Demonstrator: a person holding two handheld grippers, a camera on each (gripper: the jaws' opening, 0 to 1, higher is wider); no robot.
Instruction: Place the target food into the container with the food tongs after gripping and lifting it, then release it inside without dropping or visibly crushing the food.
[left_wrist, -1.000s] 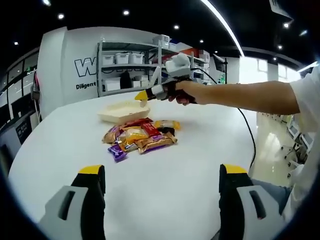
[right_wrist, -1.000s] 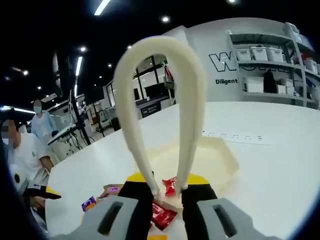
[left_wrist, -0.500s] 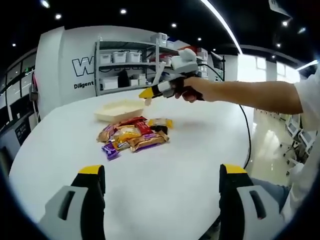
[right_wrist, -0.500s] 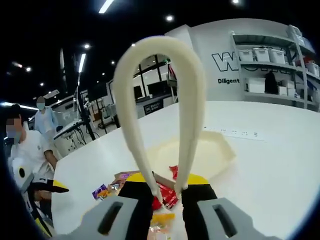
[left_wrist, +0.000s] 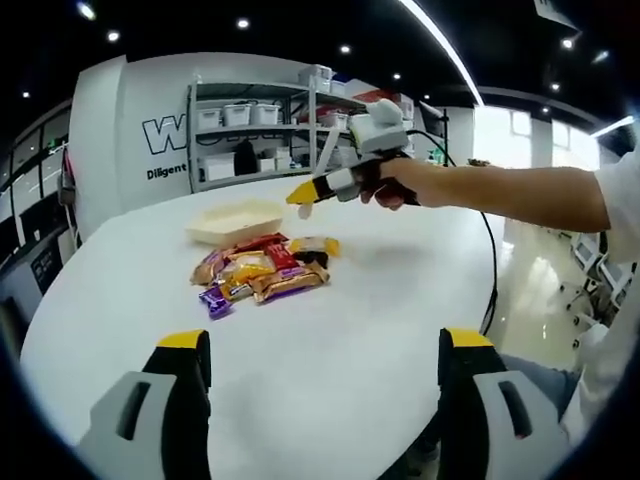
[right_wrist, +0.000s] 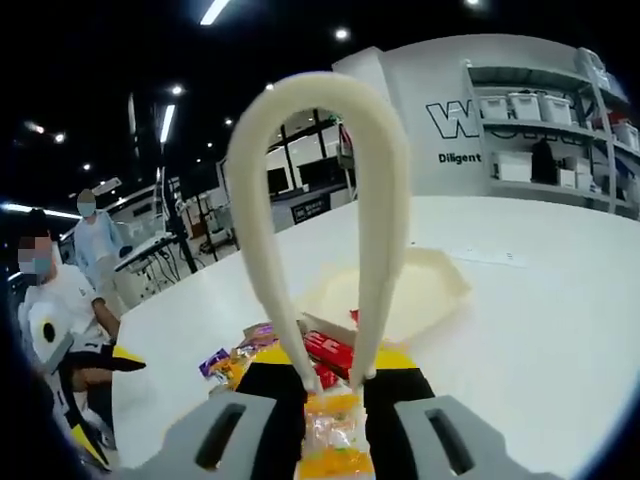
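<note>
Right gripper (right_wrist: 334, 385) is closed on the food tongs (right_wrist: 322, 215), clamping both tong arms low down near the tips, w/ the curved loop end rising toward the top of the right gripper view. Nothing is held between the tong tips. In the left gripper view the same tool (left_wrist: 340, 182) hangs in the air above the snack pile (left_wrist: 258, 272), tips aimed down toward the desk (left_wrist: 330, 340) but not touching any packet.

Left gripper (left_wrist: 320, 385) has its jaws wide apart, holding nothing, hovering near the desk's near edge, well apart from the pile.

The food is a heap of wrapped snacks approx mid-desk. Which one is the target can't be told. A yellow/clear packet (right_wrist: 333, 440) sits directly under the tong tips in the right gripper view, w/ a red packet (right_wrist: 328, 352) just beyond it, so one of those looks the likely pick.

Container (left_wrist: 236, 221) is a shallow cream tray just beyond the pile, toward the desk's far edge; looks to have no snacks in it, though its floor isn't fully visible.

Progress, as a judgement: early. Tongs are in hand and lined up over the pile, approach stage only. Still left: lower onto a packet, squeeze gently, lift, carry over to the tray, let go inside w/o crushing.
</note>
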